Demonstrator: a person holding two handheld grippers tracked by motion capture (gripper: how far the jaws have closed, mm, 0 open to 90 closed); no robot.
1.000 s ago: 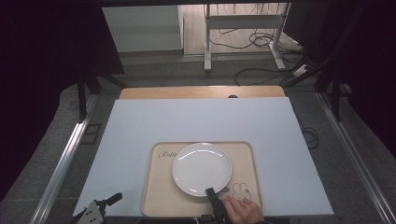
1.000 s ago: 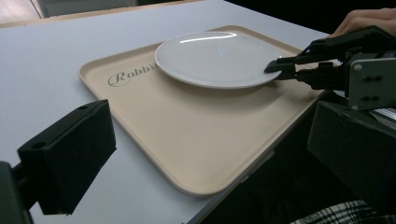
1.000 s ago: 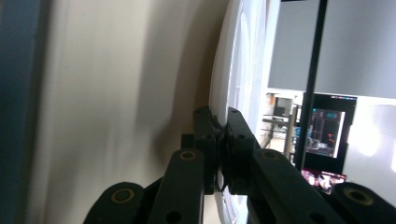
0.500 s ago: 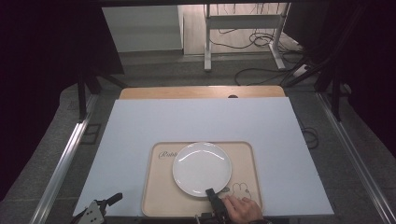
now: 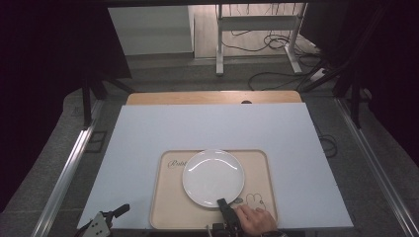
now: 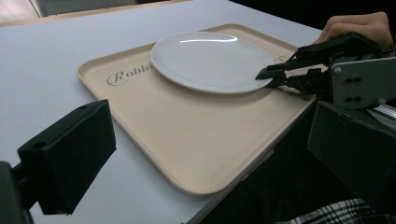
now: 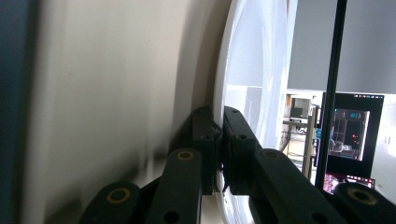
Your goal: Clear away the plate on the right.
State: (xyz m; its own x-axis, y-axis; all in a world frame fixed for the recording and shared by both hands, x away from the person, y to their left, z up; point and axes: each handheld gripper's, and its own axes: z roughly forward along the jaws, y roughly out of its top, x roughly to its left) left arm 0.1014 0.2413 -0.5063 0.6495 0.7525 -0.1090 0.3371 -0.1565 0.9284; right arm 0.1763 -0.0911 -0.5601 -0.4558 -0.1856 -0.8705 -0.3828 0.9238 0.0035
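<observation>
Centrally on the white table (image 5: 148, 148): beige tray (image 5: 170, 212), near the front edge. Resting on that tray: white plate (image 5: 213, 177). At the plate's near rim: right gripper (image 5: 223, 204), jaws pinched on the rim. Left of the tray, off the table's front corner: left gripper (image 5: 116, 211), jaws spread wide, holding nothing.

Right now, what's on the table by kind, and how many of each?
Plates: 1, white plate, its near rim pinched by the right claw
Trays: 1, beige tray under the plate
Total: 2
</observation>
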